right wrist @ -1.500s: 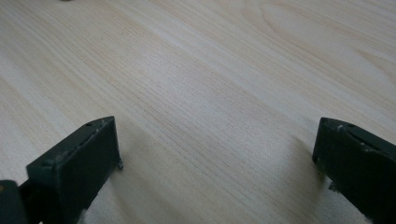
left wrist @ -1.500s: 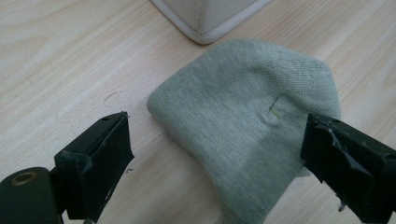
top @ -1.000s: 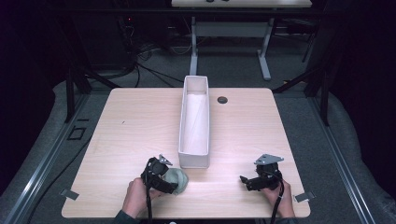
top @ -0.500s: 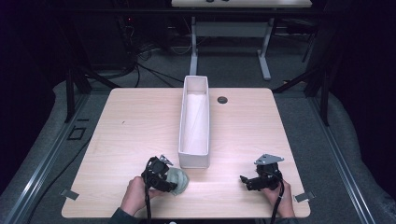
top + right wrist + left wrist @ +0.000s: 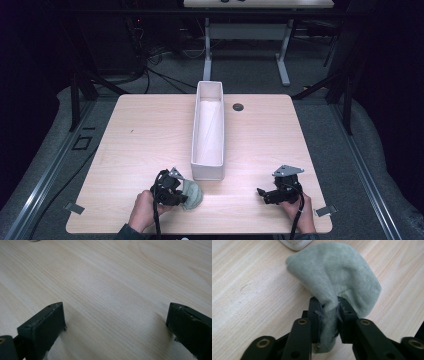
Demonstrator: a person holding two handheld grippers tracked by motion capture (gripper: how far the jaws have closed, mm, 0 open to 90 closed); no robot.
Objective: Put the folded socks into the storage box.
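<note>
A: Where's the sock-like grey-green cloth [image 5: 334, 277]?

B: Low and left of centre in the high view, on the worktop [image 5: 140, 145] just beside the near end of the white bin [image 5: 208, 125]. The left claw [image 5: 329, 312] is clenched on a bunched fold of it.

A: And the right claw [image 5: 115, 320]?

B: Released, jaws wide over bare wood at the lower right.

A: So which step?

B: Grasp made, I'd judge. Next likely calls for lifting it over the bin's rim.
</note>
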